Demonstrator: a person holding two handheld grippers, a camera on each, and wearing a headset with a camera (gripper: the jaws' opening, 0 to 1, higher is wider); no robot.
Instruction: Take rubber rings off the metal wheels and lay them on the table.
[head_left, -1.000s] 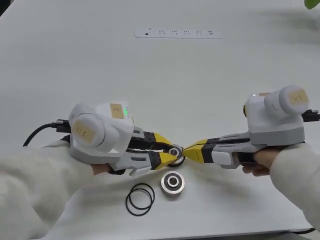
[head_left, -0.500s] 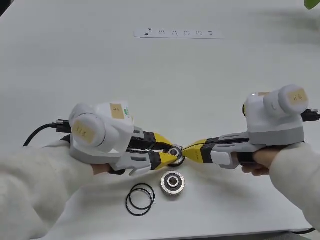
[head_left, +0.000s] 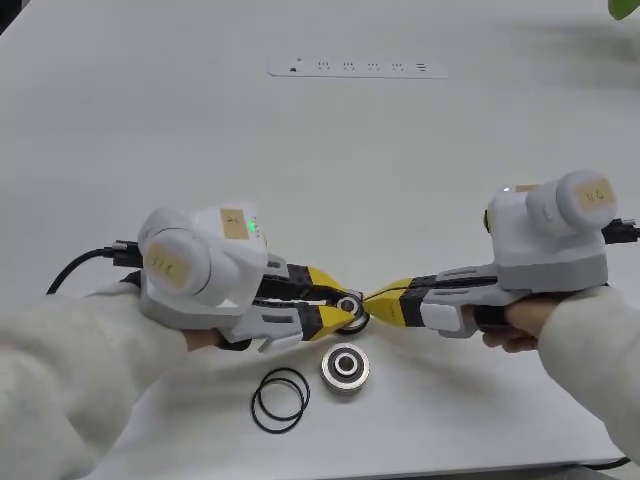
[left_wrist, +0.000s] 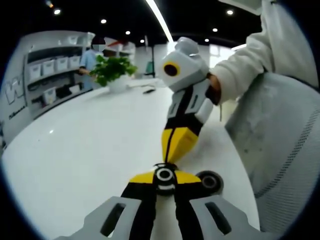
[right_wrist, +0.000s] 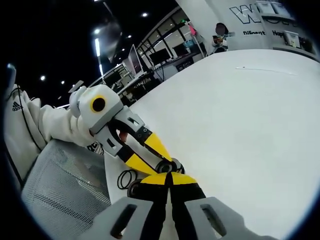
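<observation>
metal wheel (left_wrist: 164, 174) in left tool (left_wrist: 165, 178)

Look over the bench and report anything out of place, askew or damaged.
Nothing stands out. Two rubber rings lie overlapped on the table, with a metal wheel lying flat beside them. The left tongs clamp a second wheel, and the right tongs, shut, meet its rim. No damage is visible.

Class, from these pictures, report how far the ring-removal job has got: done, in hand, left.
Done: two rubber rings lie on the table, beside a loose wheel. In hand: the left gripper clamps a second wheel while the right gripper, shut, touches its rim. Left: freeing that wheel's ring and laying it down.
</observation>
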